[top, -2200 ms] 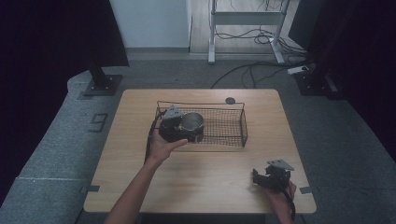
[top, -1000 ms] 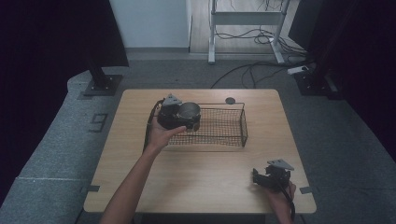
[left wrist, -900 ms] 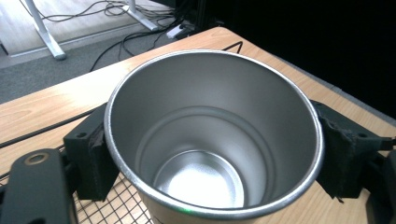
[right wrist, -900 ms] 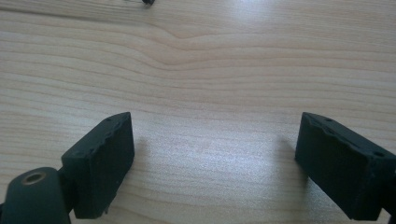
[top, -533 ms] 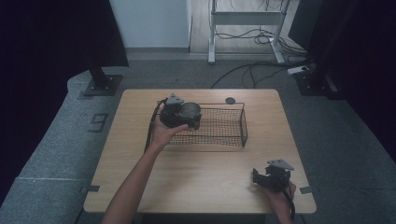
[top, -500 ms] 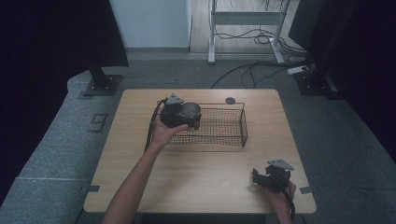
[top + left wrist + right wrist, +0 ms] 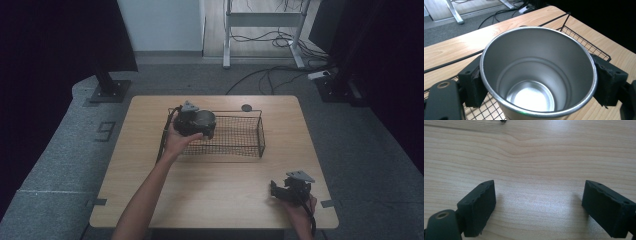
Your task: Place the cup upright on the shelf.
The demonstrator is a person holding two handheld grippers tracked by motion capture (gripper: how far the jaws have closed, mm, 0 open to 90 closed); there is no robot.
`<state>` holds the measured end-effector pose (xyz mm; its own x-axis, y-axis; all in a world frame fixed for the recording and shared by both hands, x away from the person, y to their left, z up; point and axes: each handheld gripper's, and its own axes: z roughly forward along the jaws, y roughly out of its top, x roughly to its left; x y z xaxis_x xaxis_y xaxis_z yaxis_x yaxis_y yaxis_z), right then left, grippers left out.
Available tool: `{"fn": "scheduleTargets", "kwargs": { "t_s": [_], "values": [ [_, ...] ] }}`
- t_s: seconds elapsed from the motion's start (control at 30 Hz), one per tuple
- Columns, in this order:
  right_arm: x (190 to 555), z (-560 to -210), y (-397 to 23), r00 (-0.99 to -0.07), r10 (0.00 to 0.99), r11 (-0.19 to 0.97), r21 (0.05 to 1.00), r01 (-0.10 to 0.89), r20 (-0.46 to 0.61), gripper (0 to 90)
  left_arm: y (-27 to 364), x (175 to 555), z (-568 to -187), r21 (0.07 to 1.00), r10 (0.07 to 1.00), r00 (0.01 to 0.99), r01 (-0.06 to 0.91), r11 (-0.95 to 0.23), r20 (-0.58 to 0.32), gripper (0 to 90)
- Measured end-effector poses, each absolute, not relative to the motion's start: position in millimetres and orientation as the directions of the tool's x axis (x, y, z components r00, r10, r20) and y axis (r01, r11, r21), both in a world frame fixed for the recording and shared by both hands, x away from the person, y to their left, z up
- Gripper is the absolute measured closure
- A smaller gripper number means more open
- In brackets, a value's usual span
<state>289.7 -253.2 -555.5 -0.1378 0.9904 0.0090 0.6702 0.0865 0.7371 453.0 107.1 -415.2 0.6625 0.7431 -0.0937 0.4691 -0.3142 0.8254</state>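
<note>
A shiny steel cup (image 7: 536, 75), empty and upright, sits between the black pads (image 7: 474, 85) of my left gripper (image 7: 537, 85), which is shut on its sides. From above, the cup (image 7: 205, 118) and left gripper (image 7: 197, 125) hang over the left end of a black wire basket (image 7: 261, 134) in the middle of the wooden table (image 7: 225, 185). My right gripper (image 7: 281, 190) rests near the table's front right corner. In the right gripper view its jaws stand wide apart over bare wood, and the right gripper (image 7: 539, 205) is open with nothing between them.
A small dark disc (image 7: 246, 107) lies on the table behind the basket. The left gripper's cable (image 7: 162, 142) trails along the basket's left side. Grey carpet, a stand base (image 7: 110, 90) and floor cables surround the table.
My left gripper has carried the cup toward the basket's far left corner and sunk slightly. The right gripper has stayed where it was.
</note>
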Motion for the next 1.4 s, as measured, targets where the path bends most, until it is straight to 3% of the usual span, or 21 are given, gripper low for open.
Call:
{"fn": "scheduleTargets", "kwargs": {
  "t_s": [0.63,1.4],
  "values": [
    [289.7,-555.5,-253.2,-0.137,0.99,0.086,0.737,0.67,0.009,11.7,111.2,469.4,-449.0,0.788,0.768,0.621,0.547,-0.284,-0.154,15.4],
    [289.7,-555.5,-253.2,-0.136,0.991,0.086,0.737,0.67,0.009,11.9,104.2,477.5,-471.1,0.721,0.787,0.604,0.599,-0.349,-0.122,15.1]
  ]
}}
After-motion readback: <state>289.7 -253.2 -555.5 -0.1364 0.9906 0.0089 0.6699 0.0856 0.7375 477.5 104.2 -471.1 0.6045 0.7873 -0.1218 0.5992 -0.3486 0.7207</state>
